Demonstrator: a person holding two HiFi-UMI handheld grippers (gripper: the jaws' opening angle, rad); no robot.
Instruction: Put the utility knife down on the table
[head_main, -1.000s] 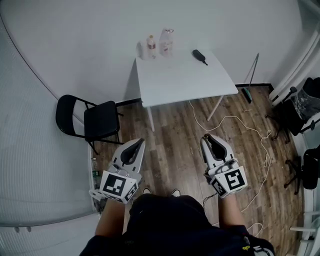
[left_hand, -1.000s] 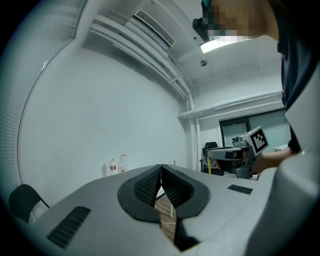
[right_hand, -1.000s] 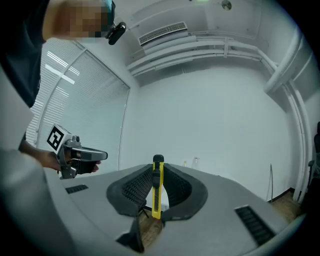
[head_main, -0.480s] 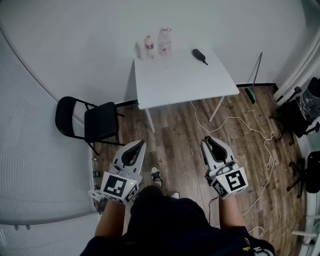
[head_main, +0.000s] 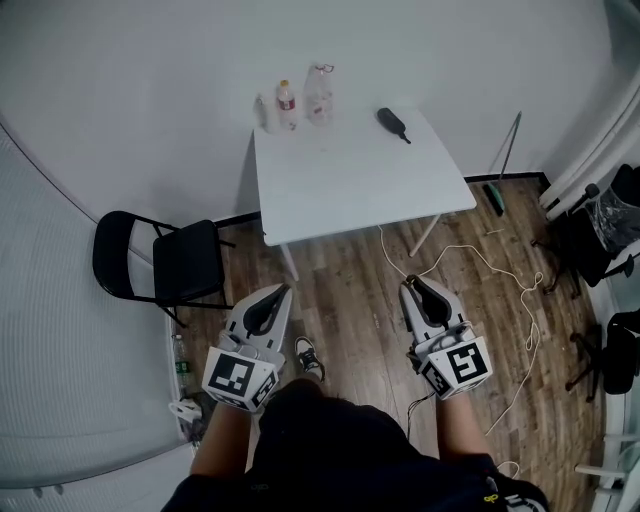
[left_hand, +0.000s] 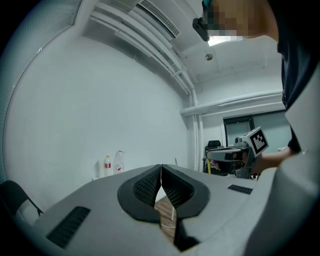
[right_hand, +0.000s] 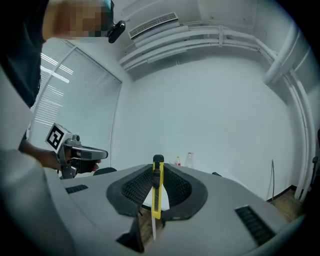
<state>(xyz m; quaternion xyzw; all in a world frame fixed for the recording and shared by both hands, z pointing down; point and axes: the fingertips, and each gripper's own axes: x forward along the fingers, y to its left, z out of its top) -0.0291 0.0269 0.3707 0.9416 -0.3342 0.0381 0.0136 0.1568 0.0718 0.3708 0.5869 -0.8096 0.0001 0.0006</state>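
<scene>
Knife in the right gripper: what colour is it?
The utility knife is yellow with black parts, clearest in the right gripper view.

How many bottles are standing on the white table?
2: a red-labelled bottle and a taller clear bottle beside it, both at the table's far left corner. A pale container left of them may be a third.

Black folding chair (head_main: 160, 262) on wooden floor (head_main: 345, 292); farther off, bottles (head_main: 318, 93) and a black object (head_main: 392, 122).

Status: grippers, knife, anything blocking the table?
Left gripper shut, empty. Right gripper shut on yellow utility knife, blade extended. White square table ahead, not reached; clear plastic bottles and black handled object at its far edge.
</scene>
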